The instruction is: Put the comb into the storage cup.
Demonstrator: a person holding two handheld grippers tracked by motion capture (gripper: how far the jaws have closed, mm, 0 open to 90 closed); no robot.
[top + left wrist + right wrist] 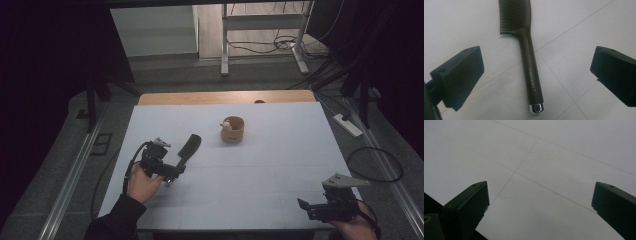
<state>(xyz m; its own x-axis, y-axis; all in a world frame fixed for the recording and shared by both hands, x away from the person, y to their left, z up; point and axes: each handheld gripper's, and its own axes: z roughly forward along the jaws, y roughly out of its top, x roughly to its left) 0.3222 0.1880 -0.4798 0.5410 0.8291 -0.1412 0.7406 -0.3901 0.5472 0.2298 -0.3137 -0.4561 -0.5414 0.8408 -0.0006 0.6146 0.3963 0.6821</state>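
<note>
Two grippers over a white worktop point(240, 165). Left gripper point(172, 176) at the near left, jaws spread wide, nothing pinched. Dark comb point(188, 149) lies flat on the worktop just ahead of it; in the left gripper view the comb point(530, 67) handle runs up between the two jaws, touching neither, teeth at the far end, small silver cap at the near end. Right gripper point(306, 209) at the near right corner, well apart from the comb, jaws spread, bare worktop point(544, 170) beneath. Small tan cup point(233, 129) stands upright mid-worktop, beyond the comb, a pale thing inside, too small to tell
</note>
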